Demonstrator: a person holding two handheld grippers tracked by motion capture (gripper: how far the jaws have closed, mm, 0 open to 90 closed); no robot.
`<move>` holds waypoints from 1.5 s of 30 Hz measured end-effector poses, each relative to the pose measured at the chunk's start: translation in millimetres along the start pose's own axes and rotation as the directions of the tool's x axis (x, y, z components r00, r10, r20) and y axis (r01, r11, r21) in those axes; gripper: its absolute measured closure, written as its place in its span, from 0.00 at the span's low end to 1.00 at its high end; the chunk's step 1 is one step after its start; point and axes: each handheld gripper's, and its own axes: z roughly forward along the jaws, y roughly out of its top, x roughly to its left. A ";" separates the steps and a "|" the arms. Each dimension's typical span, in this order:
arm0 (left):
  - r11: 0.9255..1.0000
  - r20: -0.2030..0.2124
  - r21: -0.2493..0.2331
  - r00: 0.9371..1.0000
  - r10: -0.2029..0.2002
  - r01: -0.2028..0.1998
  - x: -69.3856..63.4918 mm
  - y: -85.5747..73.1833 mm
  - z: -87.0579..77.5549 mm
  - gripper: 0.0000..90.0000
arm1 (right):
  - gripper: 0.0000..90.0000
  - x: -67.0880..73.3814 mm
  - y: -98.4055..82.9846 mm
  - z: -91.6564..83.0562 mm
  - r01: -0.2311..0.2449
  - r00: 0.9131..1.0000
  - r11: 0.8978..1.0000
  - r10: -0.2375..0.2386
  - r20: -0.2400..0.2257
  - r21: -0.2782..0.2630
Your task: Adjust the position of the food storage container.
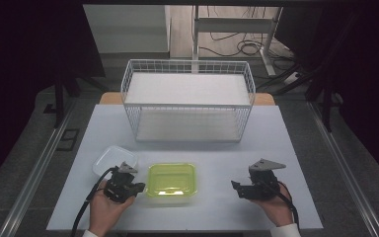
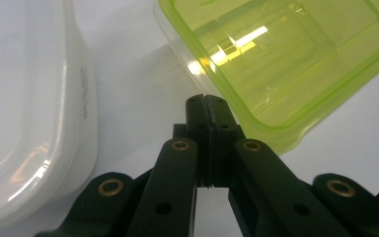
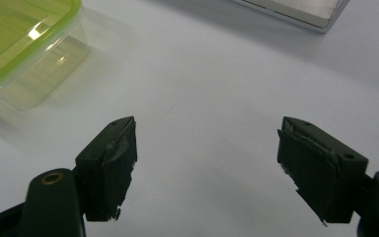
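Left tool closed | green-lidded clear box | right tool agape

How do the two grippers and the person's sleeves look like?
Both the left gripper and the right gripper are black, each topped by a grey three-cornered plate and trailing a black cable. Brass-coloured rivets mark the jaw links. White cuffs show at both wrists.

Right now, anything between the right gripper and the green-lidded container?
Nothing: bare white table separates the right gripper from the green-lidded container, clear in the high view.
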 end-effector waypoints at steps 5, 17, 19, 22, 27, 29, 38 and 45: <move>1.000 0.016 0.007 1.000 0.020 -0.020 -6.3 7.4 7.6 1.00 | 0.25 -1.0 -0.9 -0.4 -0.005 1.000 1.000 0.005 0.006 0.001; 0.999 0.041 0.027 0.999 0.029 -0.030 -14.3 15.7 23.1 1.00 | 0.25 -2.4 -1.8 0.9 -0.015 1.000 1.000 0.014 0.016 0.008; 0.999 0.041 0.027 0.999 0.033 -0.034 -15.6 17.4 25.4 1.00 | 0.25 -2.3 -1.9 1.7 -0.015 1.000 1.000 0.015 0.017 0.010; 0.999 0.037 0.022 0.999 0.031 -0.032 -16.8 19.0 27.3 1.00 | 0.25 -2.0 -2.0 2.0 -0.016 1.000 1.000 0.016 0.017 0.010; 0.999 0.036 0.016 0.999 0.031 -0.032 -19.4 25.8 34.4 1.00 | 0.25 -1.2 -2.3 1.7 -0.014 1.000 1.000 0.014 0.018 0.012; 0.999 0.030 0.014 0.999 0.034 -0.035 -20.6 27.2 35.6 1.00 | 0.25 -1.3 -2.3 1.6 -0.015 1.000 1.000 0.015 0.018 0.012; 0.998 0.015 -0.061 1.000 0.023 -0.022 -16.1 25.9 19.1 0.98 | 0.25 -4.1 -1.8 0.0 -0.021 1.000 1.000 0.020 0.023 0.006; 0.982 0.067 -0.189 0.998 -0.010 0.023 -15.6 24.3 -12.8 0.65 | 0.25 -1.3 5.7 2.1 -0.033 0.999 0.999 0.033 -0.024 -0.010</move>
